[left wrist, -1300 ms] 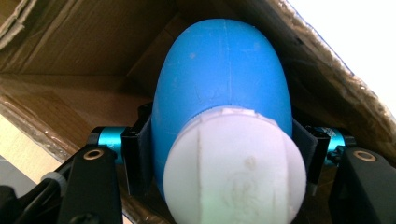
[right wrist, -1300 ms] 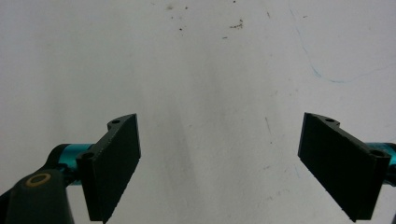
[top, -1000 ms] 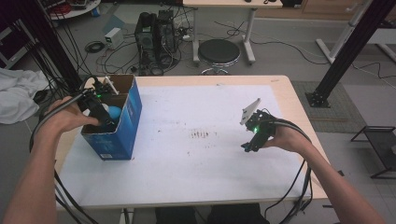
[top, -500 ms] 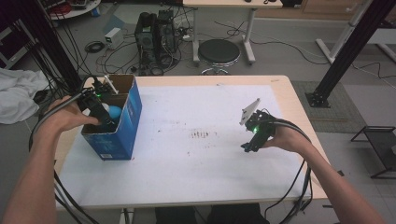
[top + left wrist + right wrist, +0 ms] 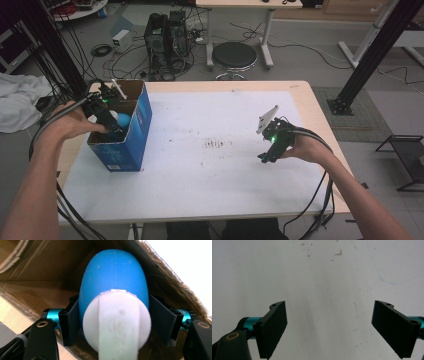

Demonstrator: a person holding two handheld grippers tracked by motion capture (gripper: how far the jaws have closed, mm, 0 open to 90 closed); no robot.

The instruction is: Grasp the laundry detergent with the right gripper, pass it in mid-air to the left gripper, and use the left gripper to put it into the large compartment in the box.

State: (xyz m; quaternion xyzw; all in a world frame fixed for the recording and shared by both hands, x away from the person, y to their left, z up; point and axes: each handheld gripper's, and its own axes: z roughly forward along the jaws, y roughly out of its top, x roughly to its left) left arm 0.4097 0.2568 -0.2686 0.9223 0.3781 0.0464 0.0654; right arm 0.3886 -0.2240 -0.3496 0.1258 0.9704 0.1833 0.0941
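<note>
An open blue cardboard box (image 5: 136, 131) stands at the table's left. My left gripper (image 5: 115, 128) reaches down into it. Between its jaws, in the left gripper view, sits a blue egg-shaped object (image 5: 115, 277) with a round white end (image 5: 117, 325). The left gripper (image 5: 115, 322) has just been opening its jaws. The pads stand close beside the object's sides and seem to have let go. In the high view the object (image 5: 123, 120) is a pale blue patch inside the box. My right gripper (image 5: 266, 155) hangs open over the white mat (image 5: 324, 277), with nothing between its jaws (image 5: 329, 327).
The white mat (image 5: 210, 170) covers most of the wooden table, with dark specks (image 5: 216, 144) at its middle. A white stick (image 5: 119, 90) leans at the box's far corner. Beyond the table are a stool (image 5: 234, 54), a computer tower (image 5: 165, 35) and cables.
</note>
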